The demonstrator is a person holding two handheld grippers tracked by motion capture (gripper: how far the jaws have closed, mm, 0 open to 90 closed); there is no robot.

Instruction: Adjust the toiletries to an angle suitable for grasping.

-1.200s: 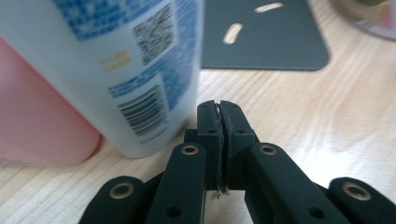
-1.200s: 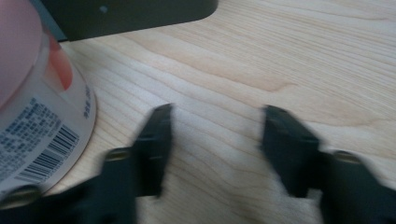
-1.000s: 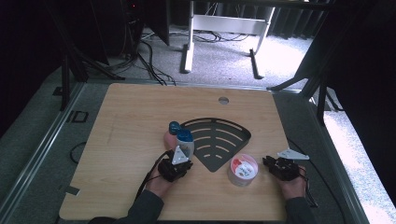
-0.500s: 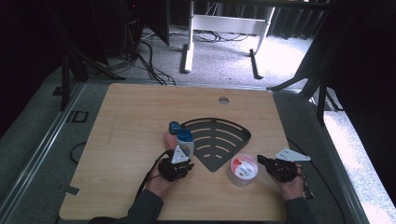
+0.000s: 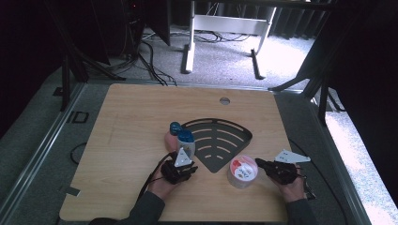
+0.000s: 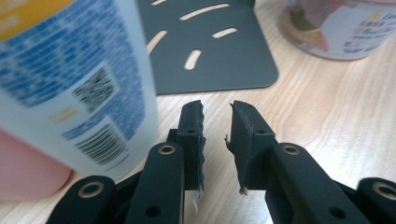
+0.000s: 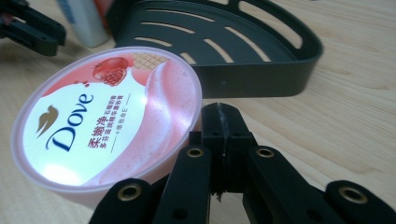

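A round Dove tub (image 5: 242,169) (image 7: 107,116) with a pink and white lid stands near the front of the wooden table. My right gripper (image 5: 259,164) (image 7: 219,112) is shut and empty, tips close beside the tub's right side. A black slotted corner rack (image 5: 220,140) (image 7: 261,79) (image 6: 210,60) lies flat mid-table. At its left edge stand a white bottle with a blue cap (image 5: 186,143) (image 6: 70,79) and a pink bottle (image 5: 172,136) (image 6: 28,172) behind it. My left gripper (image 5: 191,168) (image 6: 217,109) sits just in front of the white bottle. Its jaws have just been opening; a narrow gap shows, with nothing between them.
The table (image 5: 131,140) has bare wood to the left and at the back, where a round cable hole (image 5: 225,100) sits. Beyond the far edge are carpet, loose cables and a white desk frame (image 5: 190,47). Dark stands flank both sides.
My right gripper has shifted a little to the left, closer to the Dove tub. The left hand, the bottles and the rack have stayed put.
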